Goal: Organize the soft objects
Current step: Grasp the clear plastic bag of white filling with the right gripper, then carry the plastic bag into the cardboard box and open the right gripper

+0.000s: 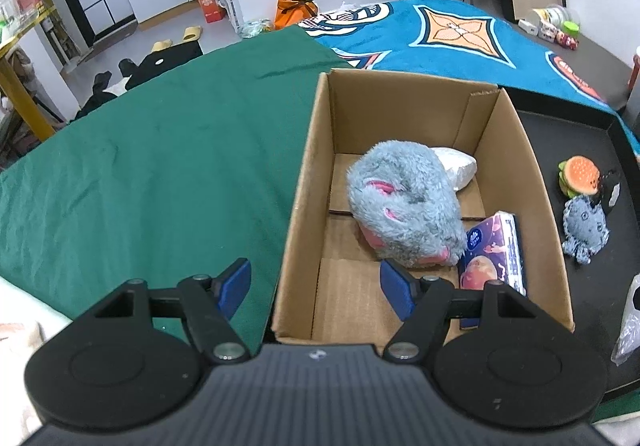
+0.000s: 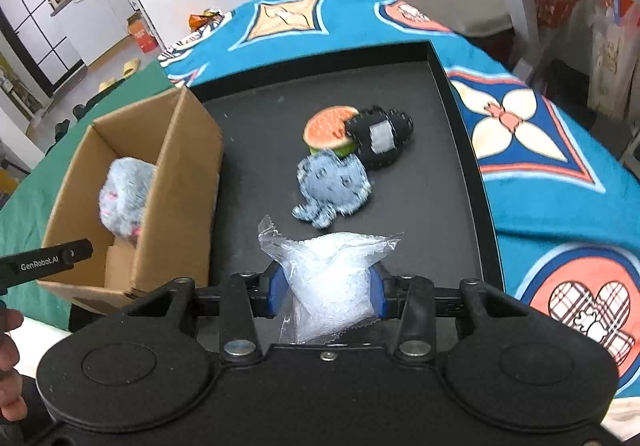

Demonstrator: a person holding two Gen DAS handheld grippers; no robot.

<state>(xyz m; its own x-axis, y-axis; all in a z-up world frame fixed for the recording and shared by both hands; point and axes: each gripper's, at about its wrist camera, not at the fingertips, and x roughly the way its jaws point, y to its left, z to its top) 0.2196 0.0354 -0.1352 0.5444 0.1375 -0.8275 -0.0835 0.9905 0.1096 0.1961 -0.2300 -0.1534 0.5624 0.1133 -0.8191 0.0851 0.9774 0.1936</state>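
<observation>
The right hand-held gripper [image 2: 328, 296] has its blue pads [image 2: 277, 292] pressed into either side of a clear plastic packet [image 2: 330, 278] of something white and soft, held just above the near end of the black tray [image 2: 452, 85]. The left hand-held gripper [image 1: 316, 288] hangs open and empty over the near left wall of the cardboard box [image 1: 298, 205], which stands just left of the tray.

Inside the box lie a fluffy grey plush [image 1: 400, 201], a white wrapped bundle [image 1: 460, 165] at its far side and a purple tissue pack [image 1: 494, 254] against the right wall. Still out on the tray, clustered together and touching, are a burger toy [image 2: 330, 127], a black soft piece [image 2: 380, 139] and a small blue-grey plush [image 2: 332, 185].

The worry I would have is the packet. The film is slick and the filling gives, so the pinch may hold mostly plastic; a quick swing to the left could let it slide out short of the box. The box's right wall stands between tray and opening, so a low carry could catch the dangling packet on that rim and nudge the light box across the green cloth [image 1: 160, 165]. The open gripper over the box also crowds the drop spot.
</observation>
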